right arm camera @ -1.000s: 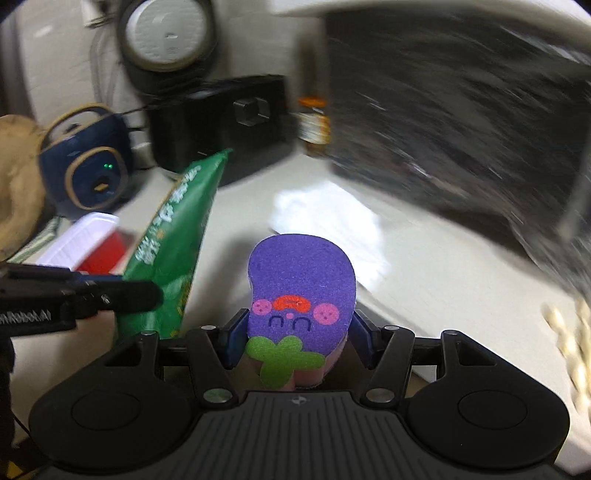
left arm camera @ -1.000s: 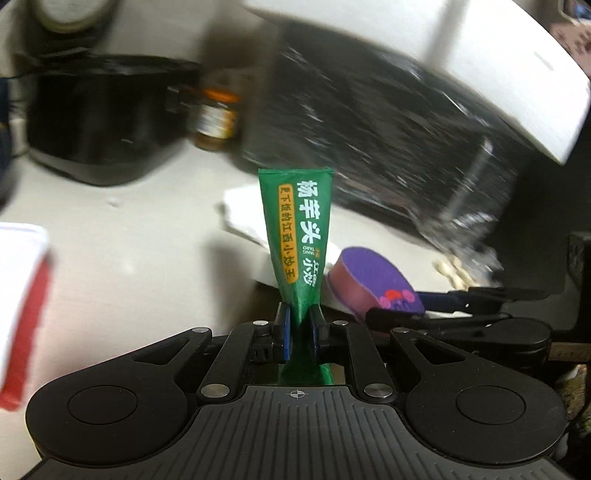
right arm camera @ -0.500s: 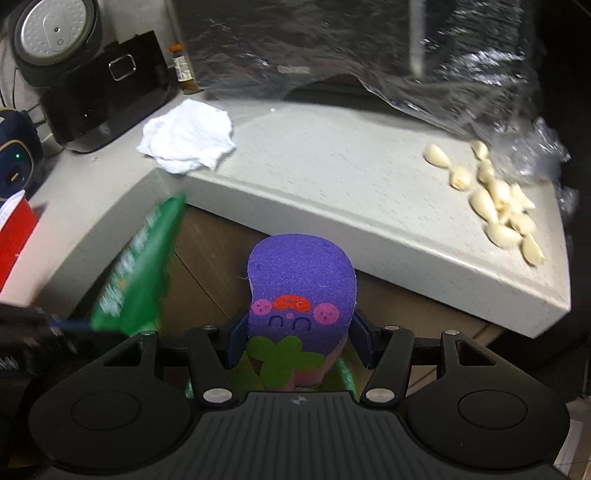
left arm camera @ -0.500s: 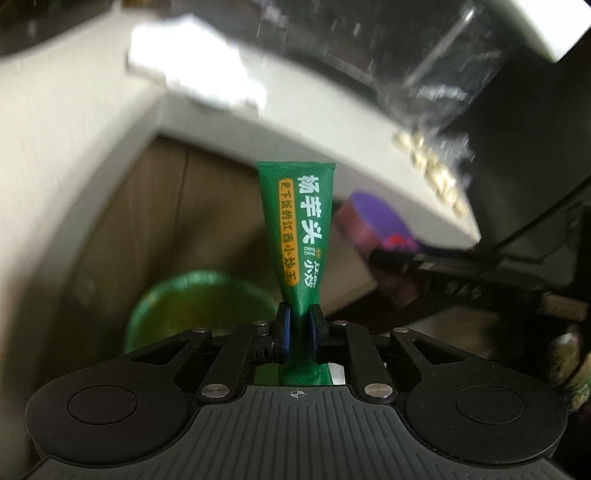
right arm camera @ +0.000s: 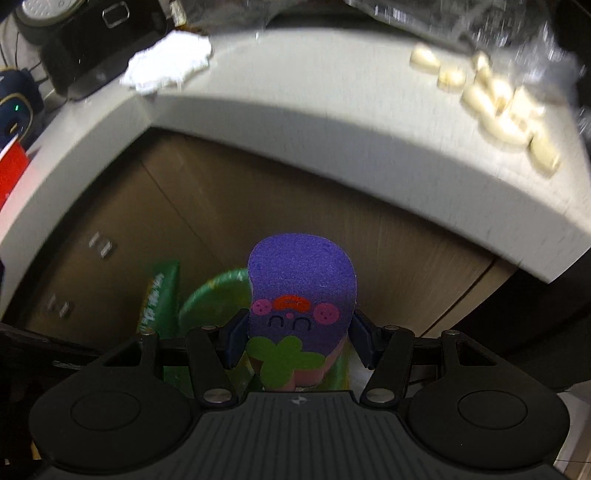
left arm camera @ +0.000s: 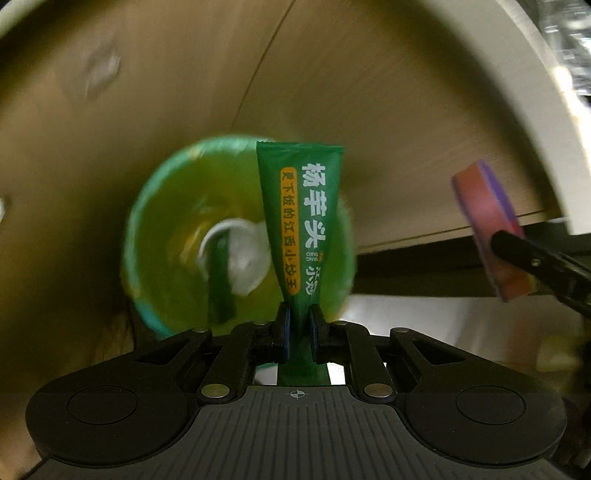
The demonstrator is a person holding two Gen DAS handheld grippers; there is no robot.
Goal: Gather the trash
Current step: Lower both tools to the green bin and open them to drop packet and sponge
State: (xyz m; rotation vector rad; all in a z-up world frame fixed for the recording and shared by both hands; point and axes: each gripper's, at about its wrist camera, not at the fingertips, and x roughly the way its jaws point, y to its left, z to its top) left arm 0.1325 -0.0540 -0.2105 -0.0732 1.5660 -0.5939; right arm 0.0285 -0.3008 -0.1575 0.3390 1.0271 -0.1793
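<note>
- Landmark: bin, round, lined with a thin glossy green bag, rim blurred; it stands on the floor against brown wood-grain cabinet doors.
- Inside the bin: a pale round lid-like piece and a dark green strip, both blurred, can't tell what they are.
- Left gripper: black, blue pads, jaws nearly together, pinching the narrow bottom end of a green sachet.
- Sachet: flat glossy foil/plastic, crimped top edge, widens upward, upright; seen over the right half of the bin mouth, above it, not inside.
- Sachet print: big white Chinese characters "杨芋头", orange band with small dark characters beside them; smaller print lower down too tiny to read.
- Right gripper: black, blue pads, jaws about half spread, clamped on both sides of a sponge.
- Sponge: soft, porous, rounded blob shape, purple face, pink layer behind; cartoon face with pink cheeks, red mark, closed eyes, green clover-shaped patch at the bottom. No readable text.
- In the left wrist view the sponge sits edge-on to the right of the bin, off its rim, higher up.
- In the right wrist view the bin rim shows just behind-left of the sponge, the sachet further left.
- Above the bin: pale speckled stone-like counter, thick rounded edge.
- On the counter: crumpled white tissue, pile of peeled garlic cloves, crinkly clear plastic behind them.
</note>
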